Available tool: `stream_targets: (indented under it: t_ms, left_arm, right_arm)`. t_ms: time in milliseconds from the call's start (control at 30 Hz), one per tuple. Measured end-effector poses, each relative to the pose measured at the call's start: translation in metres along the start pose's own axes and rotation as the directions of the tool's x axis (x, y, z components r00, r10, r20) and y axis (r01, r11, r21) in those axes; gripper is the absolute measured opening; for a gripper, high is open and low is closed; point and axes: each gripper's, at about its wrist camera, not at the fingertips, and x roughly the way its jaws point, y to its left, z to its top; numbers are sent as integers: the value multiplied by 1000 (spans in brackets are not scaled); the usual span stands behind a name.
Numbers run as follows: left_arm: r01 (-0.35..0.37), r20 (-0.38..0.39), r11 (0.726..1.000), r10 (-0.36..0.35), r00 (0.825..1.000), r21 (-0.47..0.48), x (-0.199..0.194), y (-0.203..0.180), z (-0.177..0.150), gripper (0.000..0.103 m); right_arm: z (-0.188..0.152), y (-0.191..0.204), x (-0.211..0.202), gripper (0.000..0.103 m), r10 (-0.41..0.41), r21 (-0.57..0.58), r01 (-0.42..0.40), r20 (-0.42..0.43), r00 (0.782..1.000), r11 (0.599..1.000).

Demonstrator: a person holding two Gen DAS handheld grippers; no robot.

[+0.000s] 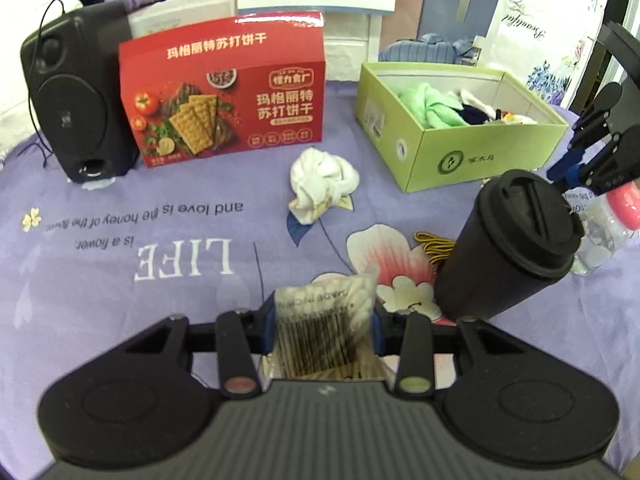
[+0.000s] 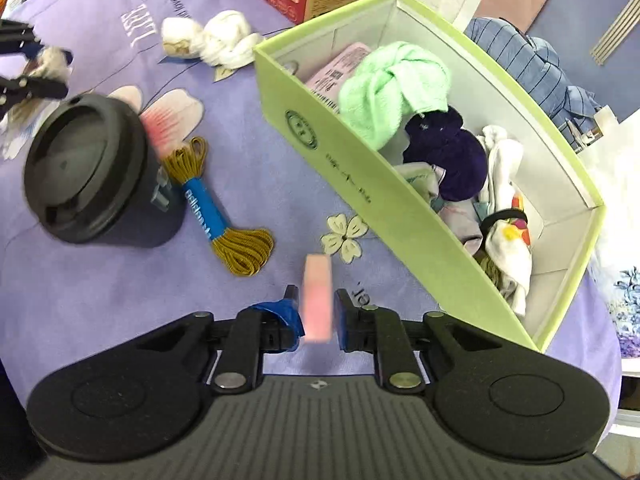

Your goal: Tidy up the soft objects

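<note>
**Over the lilac cloth: both grippers carrying**

At the far left of the worktop (image 1: 120,240) stands a black speaker (image 1: 76,96), touching a red cracker box (image 1: 224,88) just beside it. Open purple cloth runs from there toward the near edge, bare but for printed lettering. The left hand-held gripper (image 1: 323,322) is closed on a clear packet of cotton swabs (image 1: 324,320), raised above the cloth. Beyond it lies a knotted white cloth (image 1: 322,184), apart from everything. Further right stands a black lidded cup (image 2: 92,168), a hank of ochre cord (image 2: 224,216) touching its base. The right hand-held gripper (image 2: 317,312) is closed on a blurred pink piece (image 2: 318,300), near the green box (image 2: 360,184)'s long wall. That box holds a green towel (image 2: 396,88), a dark purple bundle (image 2: 444,156) and white fabric (image 2: 508,248). Bedding packages line the back.
</note>
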Motion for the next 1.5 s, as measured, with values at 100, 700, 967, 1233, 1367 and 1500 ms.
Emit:
stream_targets:
  t_ms: [100,700,967,1233,1367,1500]
  left_arm:
    - [11,-24,1000,-11,1000,-15,8,-1,-4,41]
    - [54,-119,997,-61,991,-62,56,15,-21,41]
    - [48,-118,997,-54,992,-54,60,14,-20,41]
    - [38,-116,999,-42,992,-39,60,16,-22,42]
    - [40,-115,998,-45,992,-47,62,19,-21,42]
    - [33,-114,998,-38,993,-46,62,18,-20,42]
  right_arm:
    - [2,17,13,14,-86,-102,81,-51,995,992]
    - [33,18,89,55,120,-189,-167,-235,964,968]
    - [29,11,98,61,144,-167,-184,-226,963,969]
    - [35,4,116,84,140,-111,-178,-284,949,978]
    - [33,5,111,72,156,-106,-188,-259,953,976]
    - [27,11,87,31,190,-91,-212,-208,960,973]
